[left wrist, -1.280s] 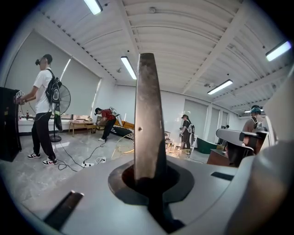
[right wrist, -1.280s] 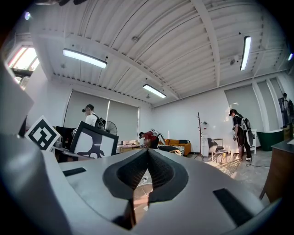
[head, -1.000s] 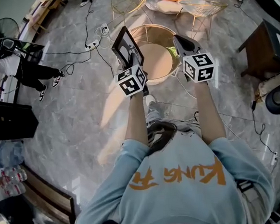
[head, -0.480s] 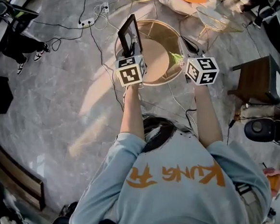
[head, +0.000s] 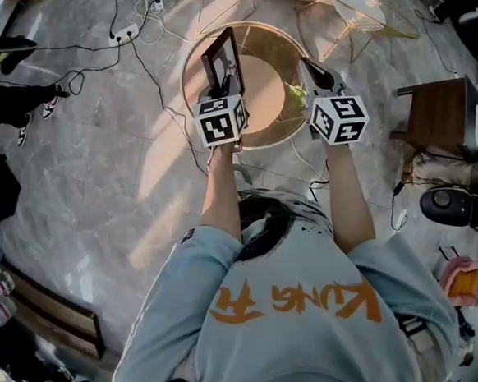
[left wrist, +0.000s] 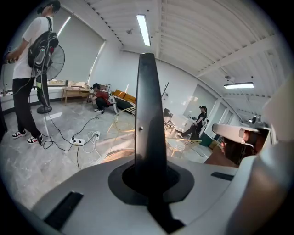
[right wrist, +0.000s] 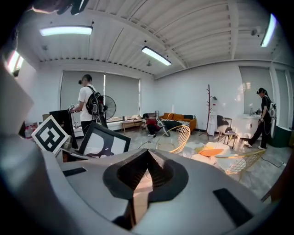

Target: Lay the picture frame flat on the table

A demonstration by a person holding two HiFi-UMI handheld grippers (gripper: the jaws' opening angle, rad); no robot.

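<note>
Round glass surface with gold rim [head: 184, 79] lies under both claws. Left claw [head: 227, 90] is clamped on black rectangular picture frame [head: 224, 60], upright above the surface. Right claw [head: 308, 66] is closed and empty, also above the surface.

Both bare forearms reach out toward 12 o'clock, side by side and apart. The left grey two-jaw gripper [head: 225, 90], with a marker cube on top, has its jaws pressed on the edge of the upright black picture frame [head: 223, 57]. The right grey two-jaw gripper [head: 309, 67], at its 3 o'clock, has its jaw tips together and holds nothing.
</note>
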